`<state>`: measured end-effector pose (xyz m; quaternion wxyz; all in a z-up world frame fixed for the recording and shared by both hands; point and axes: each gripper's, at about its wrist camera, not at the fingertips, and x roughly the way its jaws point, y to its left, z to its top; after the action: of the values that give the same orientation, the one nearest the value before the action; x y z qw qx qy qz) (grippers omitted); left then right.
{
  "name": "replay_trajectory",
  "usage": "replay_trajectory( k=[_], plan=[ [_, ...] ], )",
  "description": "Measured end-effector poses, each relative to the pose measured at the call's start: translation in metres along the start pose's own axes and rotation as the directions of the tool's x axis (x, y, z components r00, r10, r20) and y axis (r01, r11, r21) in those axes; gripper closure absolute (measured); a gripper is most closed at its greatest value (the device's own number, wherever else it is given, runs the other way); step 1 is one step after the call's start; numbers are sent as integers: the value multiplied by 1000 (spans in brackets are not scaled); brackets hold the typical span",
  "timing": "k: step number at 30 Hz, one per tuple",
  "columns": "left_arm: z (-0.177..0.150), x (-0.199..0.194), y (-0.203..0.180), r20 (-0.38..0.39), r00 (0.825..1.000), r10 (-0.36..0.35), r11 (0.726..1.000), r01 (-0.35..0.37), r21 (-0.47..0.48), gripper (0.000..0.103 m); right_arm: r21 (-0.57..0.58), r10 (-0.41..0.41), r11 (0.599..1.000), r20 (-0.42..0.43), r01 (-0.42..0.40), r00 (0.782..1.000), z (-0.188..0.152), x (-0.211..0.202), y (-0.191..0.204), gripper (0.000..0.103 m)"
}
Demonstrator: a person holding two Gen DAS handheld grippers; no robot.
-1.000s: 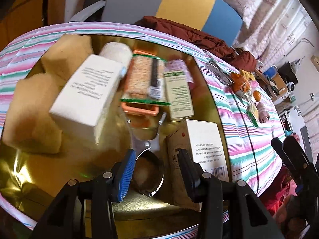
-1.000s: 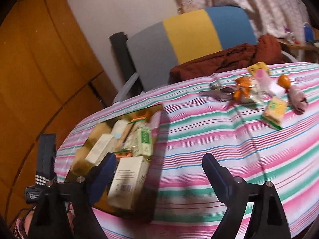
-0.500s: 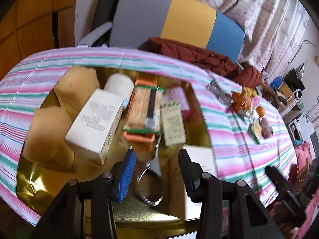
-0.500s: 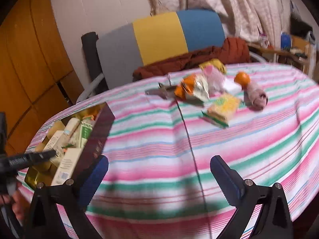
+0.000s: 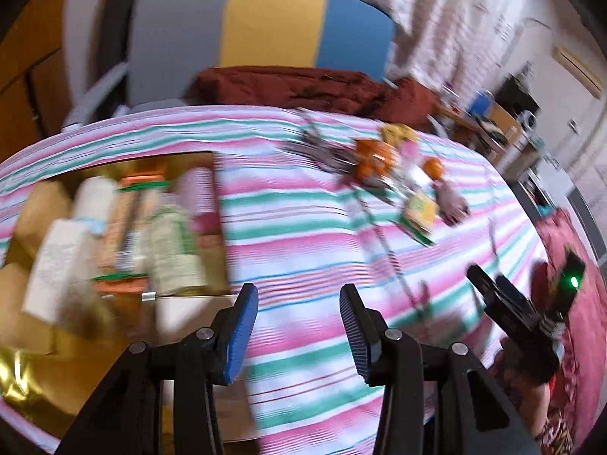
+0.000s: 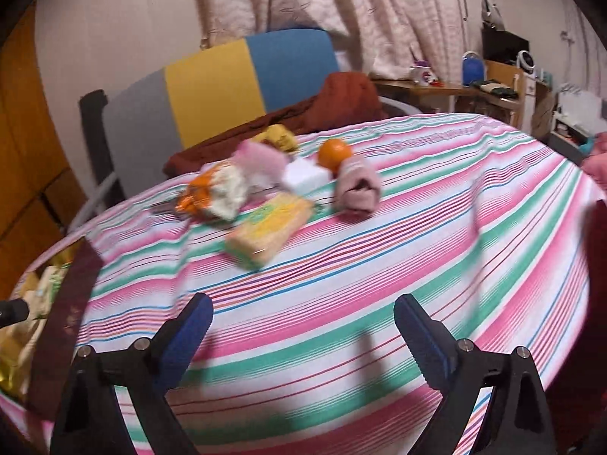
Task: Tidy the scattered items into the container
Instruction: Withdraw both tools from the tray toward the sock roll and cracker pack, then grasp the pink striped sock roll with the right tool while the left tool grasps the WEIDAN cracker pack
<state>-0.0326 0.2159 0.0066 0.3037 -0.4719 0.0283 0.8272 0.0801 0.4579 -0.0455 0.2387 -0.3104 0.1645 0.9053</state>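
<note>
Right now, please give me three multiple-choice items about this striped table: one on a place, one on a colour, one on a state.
1. Where does the round orange fruit lie?
A. in the gold-lined container
B. on the striped tablecloth behind the rolled pink cloth
C. on the chair

2. What colour are the right gripper pads?
A. blue
B. red
C. white

3. What is between the left gripper fingers?
A. a white box
B. the fruit
C. nothing

Answers: 1 B, it lies on the tablecloth just behind the pink cloth. 2 A, both pads show blue. 3 C, only tablecloth shows in the gap.
</note>
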Motion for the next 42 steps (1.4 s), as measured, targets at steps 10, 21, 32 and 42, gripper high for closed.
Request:
replay_trajectory(
  k=[10, 21, 32, 42],
  plan=[
    [4, 57, -79, -104, 992, -71, 987, 85, 133, 58, -11, -11, 1000, -9, 10, 1000, 30, 35, -27, 1],
    [28, 104, -122, -109, 990, -90, 981, 107, 160, 58, -2, -78, 997, 48, 78, 996, 89, 85, -50, 1],
    [51, 137, -154, -61, 996, -61, 965, 74, 250, 58, 24, -20, 999, -139, 24, 990, 100, 145, -63, 44],
    [60, 158, -166, -41, 998, -46, 953, 57, 298, 53, 60, 32, 998, -146, -24, 989, 90, 143, -73, 65]
  ],
)
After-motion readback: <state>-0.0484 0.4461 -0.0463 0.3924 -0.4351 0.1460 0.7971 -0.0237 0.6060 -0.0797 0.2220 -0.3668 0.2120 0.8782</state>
